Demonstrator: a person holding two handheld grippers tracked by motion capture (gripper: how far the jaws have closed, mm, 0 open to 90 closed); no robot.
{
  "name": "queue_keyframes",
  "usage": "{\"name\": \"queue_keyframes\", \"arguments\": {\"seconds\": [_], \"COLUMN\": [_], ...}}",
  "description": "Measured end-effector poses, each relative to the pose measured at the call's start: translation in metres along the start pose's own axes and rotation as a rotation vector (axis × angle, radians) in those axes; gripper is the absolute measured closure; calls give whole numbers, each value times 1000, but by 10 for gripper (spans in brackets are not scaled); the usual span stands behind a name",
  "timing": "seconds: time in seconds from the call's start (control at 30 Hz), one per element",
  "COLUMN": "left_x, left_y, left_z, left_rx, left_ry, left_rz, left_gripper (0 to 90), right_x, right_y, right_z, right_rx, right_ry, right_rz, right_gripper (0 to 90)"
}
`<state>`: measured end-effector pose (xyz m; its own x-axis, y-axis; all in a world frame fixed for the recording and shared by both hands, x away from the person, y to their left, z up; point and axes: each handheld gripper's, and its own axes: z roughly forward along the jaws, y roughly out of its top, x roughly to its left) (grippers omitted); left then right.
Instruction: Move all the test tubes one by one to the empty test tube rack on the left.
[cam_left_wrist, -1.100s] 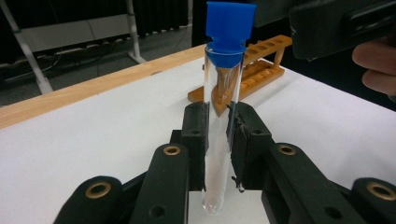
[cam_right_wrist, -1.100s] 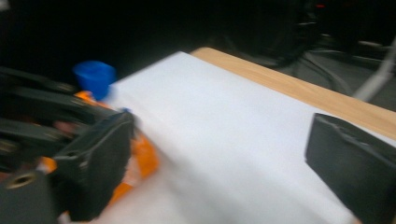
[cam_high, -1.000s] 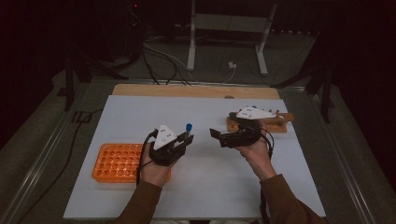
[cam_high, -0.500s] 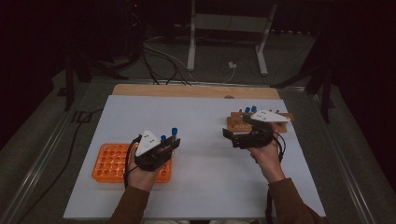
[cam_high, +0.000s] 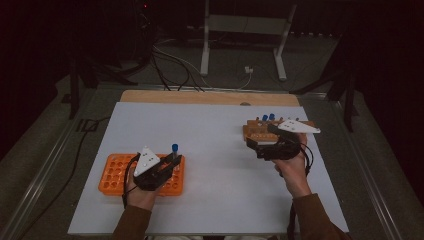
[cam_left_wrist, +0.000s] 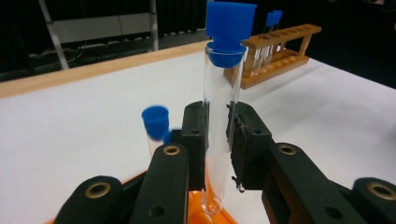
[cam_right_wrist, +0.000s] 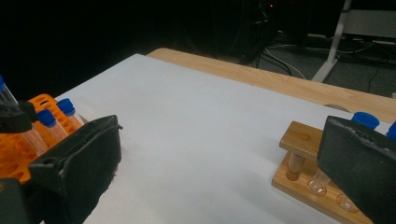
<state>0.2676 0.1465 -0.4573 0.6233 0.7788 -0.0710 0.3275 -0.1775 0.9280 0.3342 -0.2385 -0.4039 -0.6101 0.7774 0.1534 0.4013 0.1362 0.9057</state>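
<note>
At about seven o'clock on the smooth white table (cam_high: 215, 150), the left gripper (cam_high: 172, 161) clamps its black jaws on a clear glass test tube (cam_left_wrist: 218, 116) with a blue stopper, held upright with its rounded bottom just above the orange plastic rack (cam_high: 117, 175) of round holes. Toward two o'clock, the right gripper (cam_high: 257, 142) stands wide apart with nothing between its jaws, beside the wooden rack (cam_high: 252, 131) holding blue-capped tubes.
</note>
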Motion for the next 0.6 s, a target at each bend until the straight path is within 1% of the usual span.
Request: {"name": "queue_keyframes", "arguments": {"seconds": [0.17,0.23,0.4,0.47,0.6], "left_x": [-1,-2,-3,-3,-5], "left_y": [-7,-9,-14,-15,-19], "left_z": [3,4,5,5,7], "left_rx": [24,29,31,32,63], "left_ry": [-2,9,35,38,50], "left_rz": [13,29,44,41,40], "left_gripper": [773,773,773,772,772], "right_x": [0,1,0,-1,-1], "right_y": [0,0,-1,-2,-3], "right_z": [-1,-1,-2,-3,-4], "right_rx": [-5,-9,-12,-13,-15], "right_ry": [2,5,7,9,9], "right_rz": [0,0,0,3,3], "right_gripper": [0,0,0,0,0]}}
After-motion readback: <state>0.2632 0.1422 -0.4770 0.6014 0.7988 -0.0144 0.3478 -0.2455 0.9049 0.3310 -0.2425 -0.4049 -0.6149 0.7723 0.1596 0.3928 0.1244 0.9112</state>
